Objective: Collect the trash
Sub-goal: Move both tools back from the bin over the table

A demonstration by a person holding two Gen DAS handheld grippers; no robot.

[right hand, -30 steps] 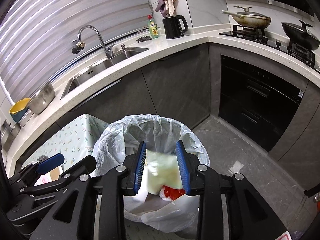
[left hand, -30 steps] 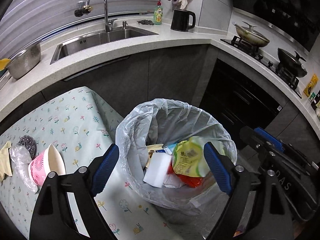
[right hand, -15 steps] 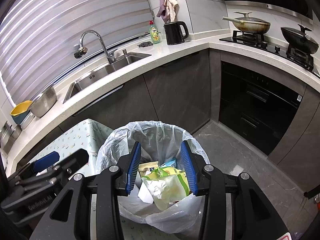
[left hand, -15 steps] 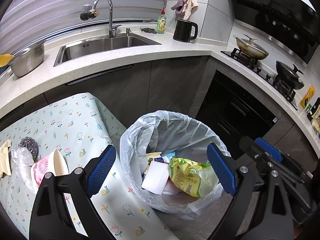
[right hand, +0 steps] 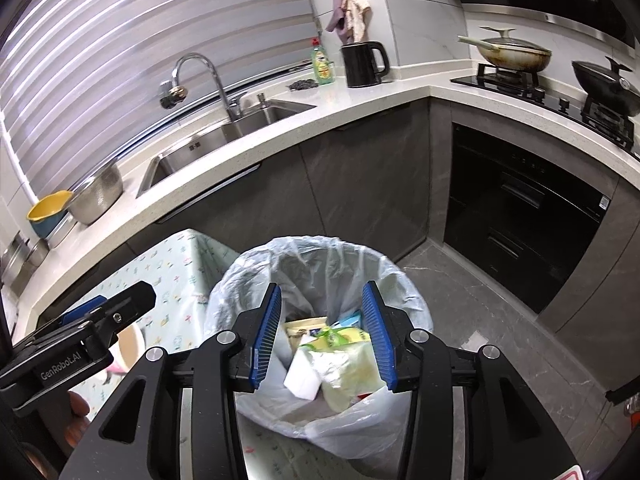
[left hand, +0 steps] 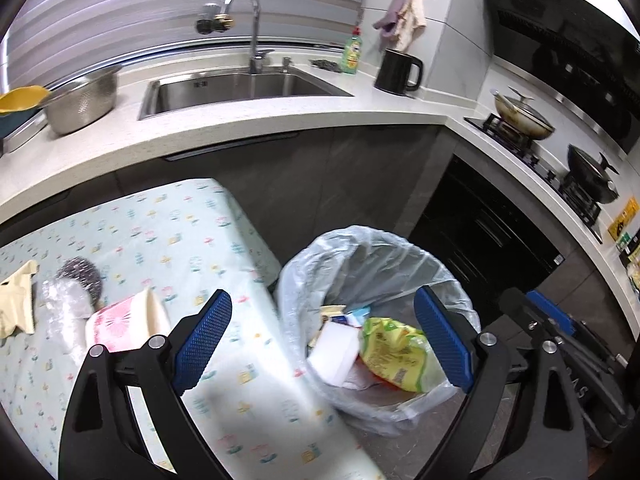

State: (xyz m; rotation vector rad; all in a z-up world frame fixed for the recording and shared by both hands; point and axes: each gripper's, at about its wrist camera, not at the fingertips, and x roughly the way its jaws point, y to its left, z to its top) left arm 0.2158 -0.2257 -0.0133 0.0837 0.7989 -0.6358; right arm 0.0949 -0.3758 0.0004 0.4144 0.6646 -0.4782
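Note:
A bin lined with a clear plastic bag (left hand: 400, 272) (right hand: 320, 256) stands on the floor beside the table. Inside lie a yellow-green snack bag (left hand: 396, 356) (right hand: 348, 368), a white foam block (left hand: 332, 356) and other wrappers. My right gripper (right hand: 324, 336) hangs open over the bin with nothing between its blue pads. My left gripper (left hand: 320, 340) stands wide open and empty, straddling the table's corner and the bin's left rim. On the table at the left lie a pink-and-cream bowl (left hand: 124, 316), crumpled clear plastic (left hand: 60, 312), a steel scourer (left hand: 80, 276) and a yellow cloth (left hand: 16, 304).
The floral tablecloth (left hand: 160, 232) ends right against the bin. Behind runs a white counter with a sink (left hand: 240, 88), a steel colander (left hand: 84, 100), a black kettle (left hand: 396, 72) and pans on a hob (right hand: 516, 56). Grey floor (right hand: 500, 320) lies right of the bin.
The snack bag dropped from between my right jaws into the bin, and those jaws widened. My left gripper shifted left toward the table, so the bin now sits further right in its view.

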